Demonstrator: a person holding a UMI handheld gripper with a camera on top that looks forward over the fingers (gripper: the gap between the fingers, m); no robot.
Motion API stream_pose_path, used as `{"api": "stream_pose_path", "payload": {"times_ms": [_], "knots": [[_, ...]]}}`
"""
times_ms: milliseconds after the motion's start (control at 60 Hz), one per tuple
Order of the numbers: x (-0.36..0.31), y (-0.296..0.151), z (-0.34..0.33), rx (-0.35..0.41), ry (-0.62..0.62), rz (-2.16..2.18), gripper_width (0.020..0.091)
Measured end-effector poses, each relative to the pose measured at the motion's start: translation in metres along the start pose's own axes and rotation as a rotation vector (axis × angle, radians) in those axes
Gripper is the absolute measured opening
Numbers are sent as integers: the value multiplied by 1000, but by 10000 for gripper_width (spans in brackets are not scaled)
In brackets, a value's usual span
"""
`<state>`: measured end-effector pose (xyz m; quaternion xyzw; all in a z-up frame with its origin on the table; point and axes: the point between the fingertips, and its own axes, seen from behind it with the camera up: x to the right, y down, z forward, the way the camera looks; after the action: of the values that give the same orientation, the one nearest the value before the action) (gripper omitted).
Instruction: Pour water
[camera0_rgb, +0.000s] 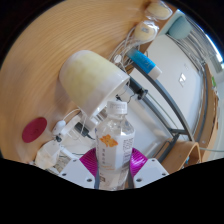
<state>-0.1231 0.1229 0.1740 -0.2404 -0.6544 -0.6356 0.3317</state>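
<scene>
**Bottle in the claw, cup just ahead**

Gripper view: my claw (112, 170) is clamped on the water bottle (116, 138), both magenta pads (90, 160) pressing its lower body at the label. The bottle stands upright with its white cap (118, 105) on top, so I judge the pour has not begun. Just beyond it sits 1 pale cup (92, 78) on the wooden table (50, 50), tilted toward me. A small magenta disc (35, 128) lies off to the side, and white cables (62, 125) trail near the cup. To pour well, I should keep the squeeze firm, bring the neck over the cup's mouth, and tip slowly.
</scene>
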Motion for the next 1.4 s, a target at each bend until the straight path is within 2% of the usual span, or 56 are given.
{"api": "stream_pose_path", "payload": {"times_ms": [300, 417, 550, 617, 633, 767, 783, 800, 933, 983, 1167, 1400], "knots": [[5, -4, 1, -10, 30, -148, 391], [7, -1, -5, 2, 32, -72, 391], [10, 19, -13, 22, 9, 373, 391], [1, 29, -20, -1, -38, 681, 393], [-1, 35, -18, 22, -55, 758, 391], [-7, 56, -22, 35, -65, 1294, 393], [-9, 49, -27, 12, -47, 1352, 393], [-11, 57, -25, 44, -63, 1406, 393], [-30, 50, -28, 53, -119, 1911, 391], [-39, 52, -28, 79, -150, 2049, 389], [-67, 42, -19, 69, -175, 2337, 391], [-94, 18, -12, 60, -185, 2266, 391]]}}
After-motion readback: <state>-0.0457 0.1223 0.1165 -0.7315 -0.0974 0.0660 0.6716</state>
